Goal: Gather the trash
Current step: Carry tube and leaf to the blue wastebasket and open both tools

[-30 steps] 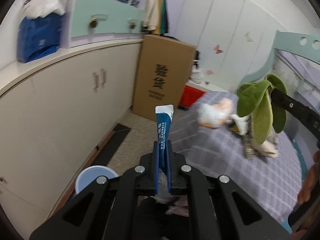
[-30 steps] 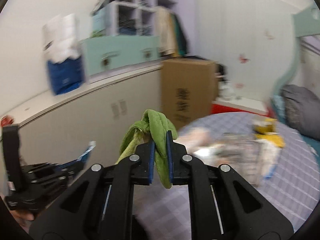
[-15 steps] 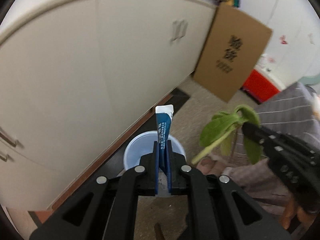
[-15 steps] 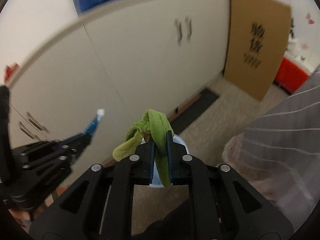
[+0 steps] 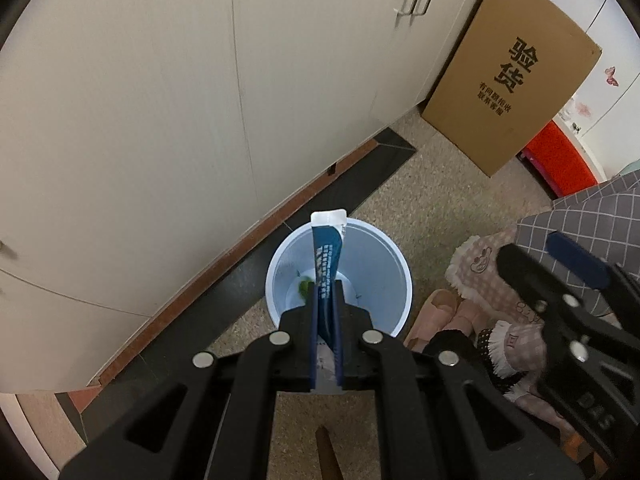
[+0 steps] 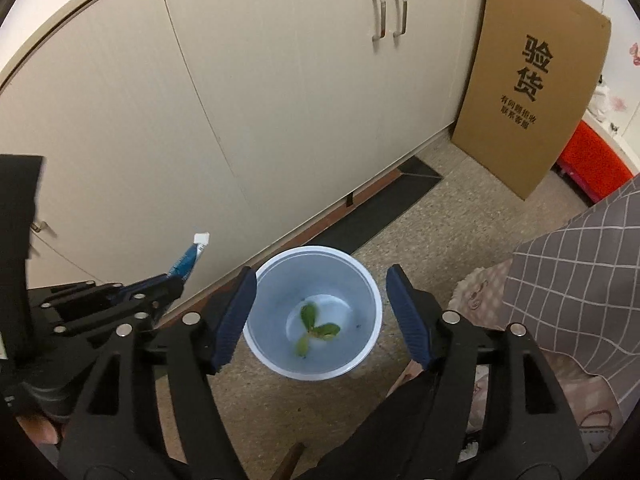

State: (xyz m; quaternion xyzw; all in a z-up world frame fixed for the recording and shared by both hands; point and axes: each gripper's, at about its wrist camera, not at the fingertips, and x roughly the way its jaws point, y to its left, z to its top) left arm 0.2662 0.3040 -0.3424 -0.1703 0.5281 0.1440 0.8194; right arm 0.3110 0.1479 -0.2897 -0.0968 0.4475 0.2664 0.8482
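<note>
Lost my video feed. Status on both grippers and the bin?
Right gripper jaws just opened, empty. Green leaves in pale blue plastic bin. Left gripper clamps blue-white sachet above it. Nothing blocking.

A blue sachet (image 5: 327, 264) with a white top stands upright, pinched between my left fingers above the pale bin (image 6: 362, 280). Green leaves (image 6: 316, 328) lie on the bin's bottom.
</note>
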